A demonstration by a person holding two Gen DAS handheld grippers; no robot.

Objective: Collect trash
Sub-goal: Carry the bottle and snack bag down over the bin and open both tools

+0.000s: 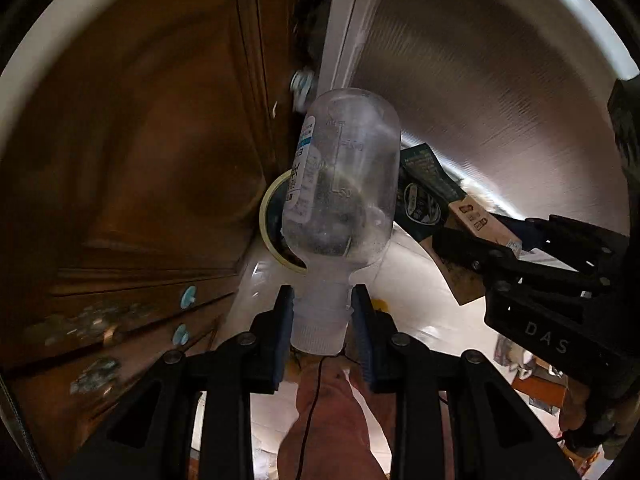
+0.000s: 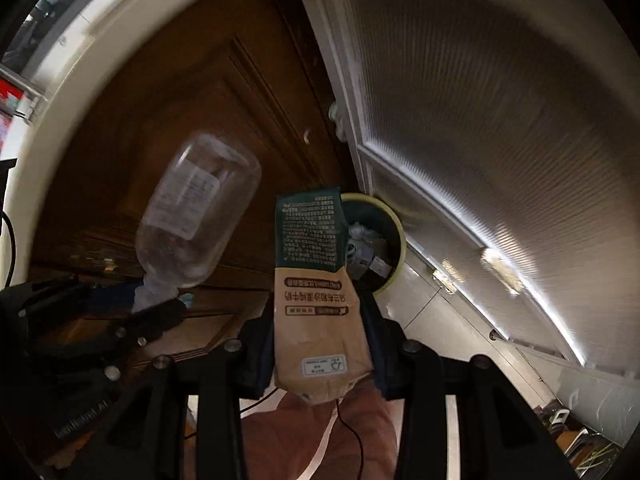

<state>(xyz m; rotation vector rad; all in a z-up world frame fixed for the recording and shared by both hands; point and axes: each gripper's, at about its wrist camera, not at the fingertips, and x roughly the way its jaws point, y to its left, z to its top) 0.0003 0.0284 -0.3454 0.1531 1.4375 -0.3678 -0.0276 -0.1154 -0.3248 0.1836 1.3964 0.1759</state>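
Observation:
My left gripper (image 1: 321, 320) is shut on the neck of a clear plastic bottle (image 1: 344, 176) with a white label, held bottom outward. The bottle also shows in the right wrist view (image 2: 196, 212), to the left. My right gripper (image 2: 320, 344) is shut on a flattened green and tan carton (image 2: 316, 280), which also shows in the left wrist view (image 1: 436, 200) on the right. A round bin with a pale yellow rim (image 2: 398, 236) lies just beyond the carton, with crumpled trash inside. In the left wrist view the bin (image 1: 268, 216) is mostly hidden behind the bottle.
A dark brown wooden door (image 1: 152, 160) stands at the left. A white-framed ribbed glass door (image 2: 480, 120) stands at the right. Pale floor tiles (image 2: 432, 304) run beside the bin. The person's reddish-brown clothing (image 1: 328, 420) is below the grippers.

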